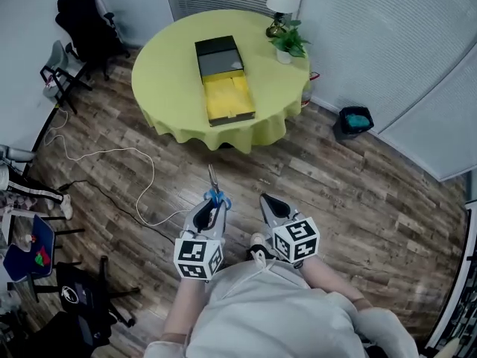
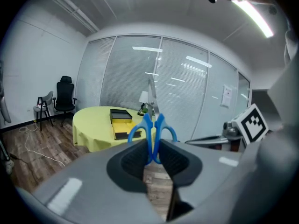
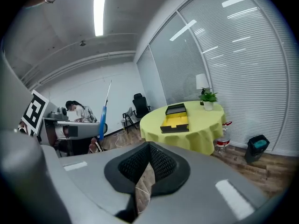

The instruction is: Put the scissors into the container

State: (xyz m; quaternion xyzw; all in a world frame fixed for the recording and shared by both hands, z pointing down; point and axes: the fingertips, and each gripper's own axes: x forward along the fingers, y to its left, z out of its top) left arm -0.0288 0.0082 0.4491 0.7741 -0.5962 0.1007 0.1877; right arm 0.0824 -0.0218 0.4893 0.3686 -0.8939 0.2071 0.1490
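My left gripper (image 1: 212, 209) is shut on the blue handles of the scissors (image 1: 215, 194), whose steel blades point away from me toward the table. In the left gripper view the scissors (image 2: 152, 130) stand upright between the pads. My right gripper (image 1: 267, 200) is held beside it, shut with nothing in it; its pads (image 3: 161, 164) meet at the tips. The container (image 1: 223, 79), a black box with a yellow inside and its lid laid open, lies far ahead on the round table (image 1: 168, 73) with the yellow-green cloth. The container (image 2: 120, 122) (image 3: 175, 118) shows in both gripper views.
A potted plant (image 1: 288, 45) and a lamp (image 1: 281, 2) stand at the table's far right. A black bin (image 1: 354, 121) sits on the wood floor right of the table. Black office chairs (image 1: 86, 24) stand at the far left, and a white cable (image 1: 141, 192) runs across the floor.
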